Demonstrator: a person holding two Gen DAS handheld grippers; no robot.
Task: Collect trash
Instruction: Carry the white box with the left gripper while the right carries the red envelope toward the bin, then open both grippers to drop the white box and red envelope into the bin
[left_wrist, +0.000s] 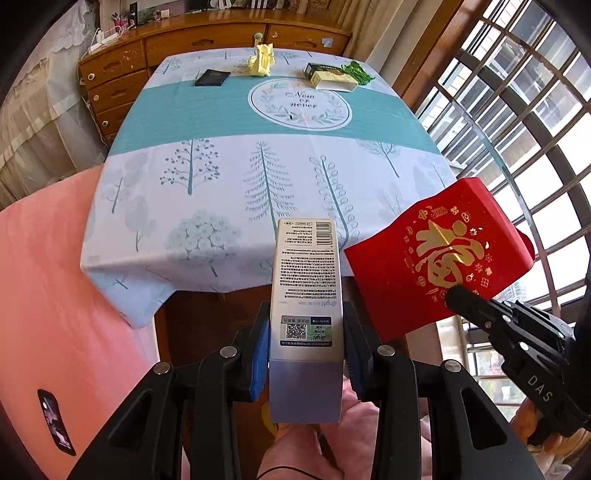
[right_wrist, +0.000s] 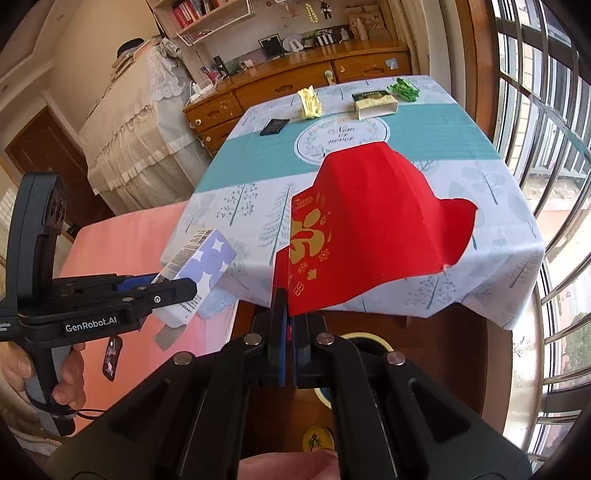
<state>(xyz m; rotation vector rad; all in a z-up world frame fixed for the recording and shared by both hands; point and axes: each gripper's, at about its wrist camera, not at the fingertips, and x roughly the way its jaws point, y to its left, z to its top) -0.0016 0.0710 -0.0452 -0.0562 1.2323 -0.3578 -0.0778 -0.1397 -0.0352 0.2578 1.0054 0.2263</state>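
Note:
My left gripper (left_wrist: 306, 332) is shut on a tall silver-lilac carton (left_wrist: 306, 295), held upright in front of the table's near edge; it also shows in the right wrist view (right_wrist: 199, 269). My right gripper (right_wrist: 290, 314) is shut on a red paper with gold print (right_wrist: 373, 225), seen in the left wrist view (left_wrist: 439, 254) to the right of the carton. On the far end of the table lie a crumpled yellow wrapper (left_wrist: 261, 61), a small black packet (left_wrist: 212, 77), an open green-and-cream box (left_wrist: 330, 77) and a green wrapper (left_wrist: 357, 72).
The table wears a tree-print cloth with a teal band (left_wrist: 207, 110). A pink bed (left_wrist: 44, 277) is on the left, with a small dark card (left_wrist: 55, 421) on it. A wooden dresser (left_wrist: 122, 74) stands behind the table. Barred windows (left_wrist: 517, 129) are on the right.

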